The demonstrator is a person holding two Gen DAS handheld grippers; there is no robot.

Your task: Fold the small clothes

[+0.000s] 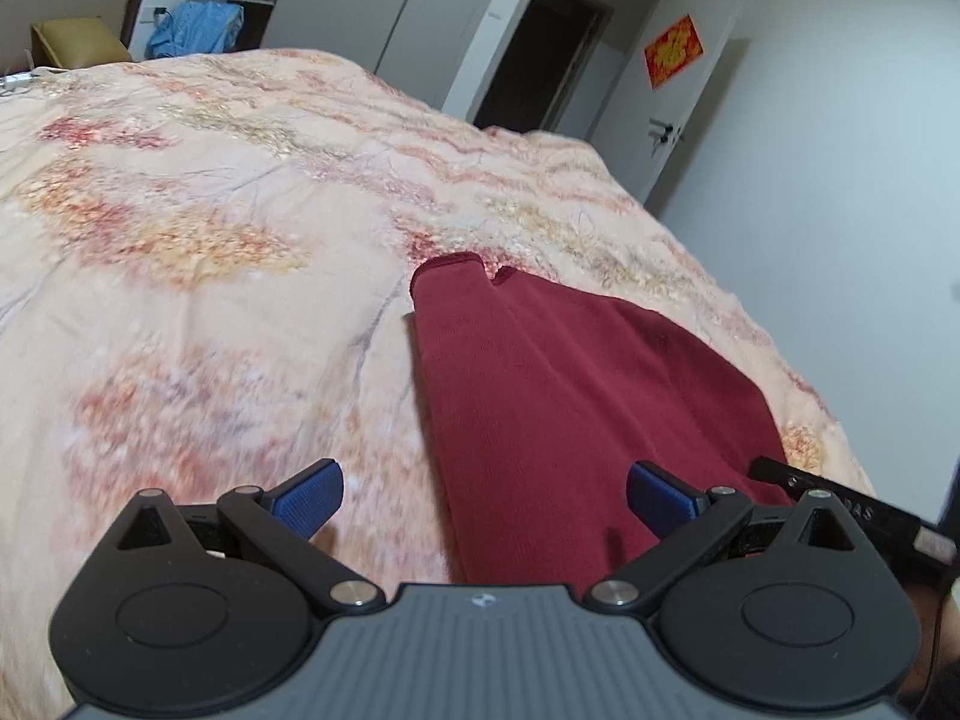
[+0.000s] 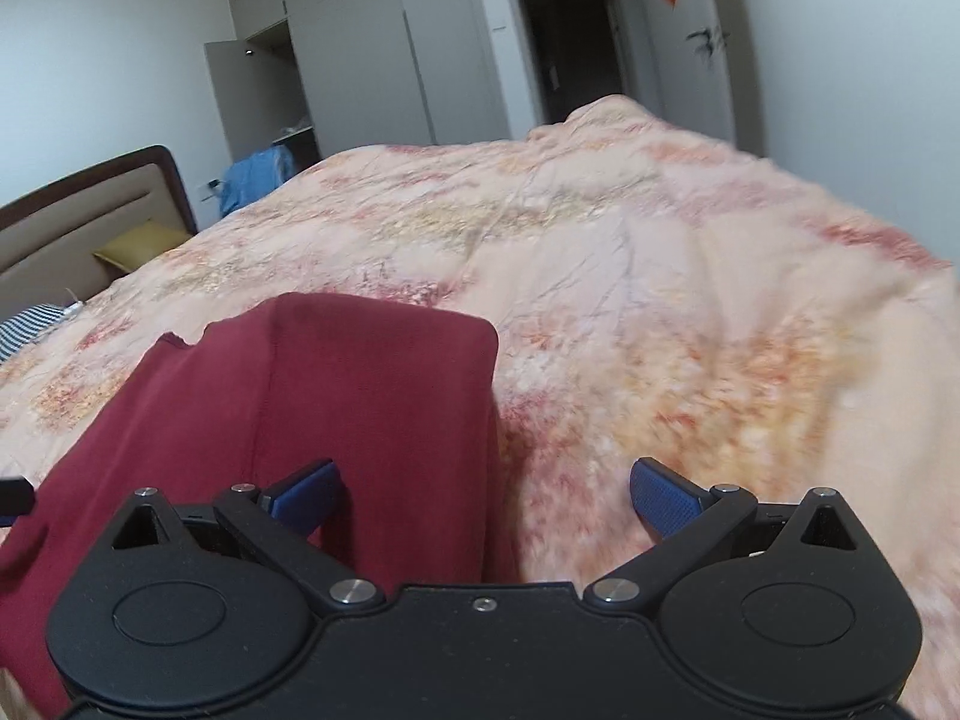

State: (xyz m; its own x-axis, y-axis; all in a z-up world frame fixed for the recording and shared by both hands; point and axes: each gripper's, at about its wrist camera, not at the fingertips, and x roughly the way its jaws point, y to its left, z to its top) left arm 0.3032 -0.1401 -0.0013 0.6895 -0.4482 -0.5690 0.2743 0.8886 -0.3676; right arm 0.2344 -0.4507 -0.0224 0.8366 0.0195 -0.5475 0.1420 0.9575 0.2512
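A dark red garment (image 1: 558,384) lies folded flat on the floral bedspread (image 1: 210,252). In the left wrist view it runs from the middle down to between the blue pads. My left gripper (image 1: 485,495) is open just above the garment's near left edge, nothing held. In the right wrist view the same red garment (image 2: 312,396) fills the lower left. My right gripper (image 2: 485,495) is open over its near right edge, its left fingertip (image 2: 309,495) above the cloth. The other gripper's black tip (image 1: 840,498) shows at the right of the left wrist view.
A headboard (image 2: 90,210) and a yellow pillow (image 2: 141,243) stand at the far left, with a striped cloth (image 2: 27,330) nearby. Blue clothes (image 1: 195,30) lie by an open wardrobe (image 2: 264,96). A dark doorway (image 1: 540,54) and a door with a red poster (image 1: 673,51) are beyond the bed.
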